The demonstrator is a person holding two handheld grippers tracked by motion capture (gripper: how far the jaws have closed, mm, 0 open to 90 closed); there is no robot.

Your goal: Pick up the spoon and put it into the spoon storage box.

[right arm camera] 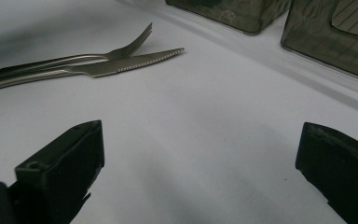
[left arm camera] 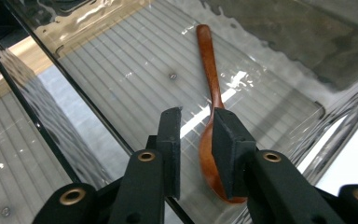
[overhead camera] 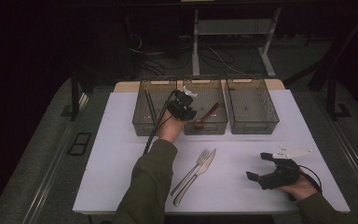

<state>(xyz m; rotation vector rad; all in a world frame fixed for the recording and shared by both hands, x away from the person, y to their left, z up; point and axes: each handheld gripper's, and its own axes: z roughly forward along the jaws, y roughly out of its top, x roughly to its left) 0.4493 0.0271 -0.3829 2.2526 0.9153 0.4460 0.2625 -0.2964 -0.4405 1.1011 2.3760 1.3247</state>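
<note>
Your left gripper [left arm camera: 196, 135] hangs over the middle bin [overhead camera: 205, 125], jaws slightly apart, gripping nothing; the wooden spoon [left arm camera: 210, 100] lies loose on the bin floor just beyond them, bowl by the right-hand pad. Your right gripper [right arm camera: 200, 154] rests on the white table [overhead camera: 242, 186], jaws wide apart and empty, near the fork [right arm camera: 79, 57] and knife [right arm camera: 98, 69].

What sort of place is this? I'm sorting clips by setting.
Likely a lab recording station: a white table with three clear plastic bins, hand-held black grippers, and desk legs with cables behind.
</note>
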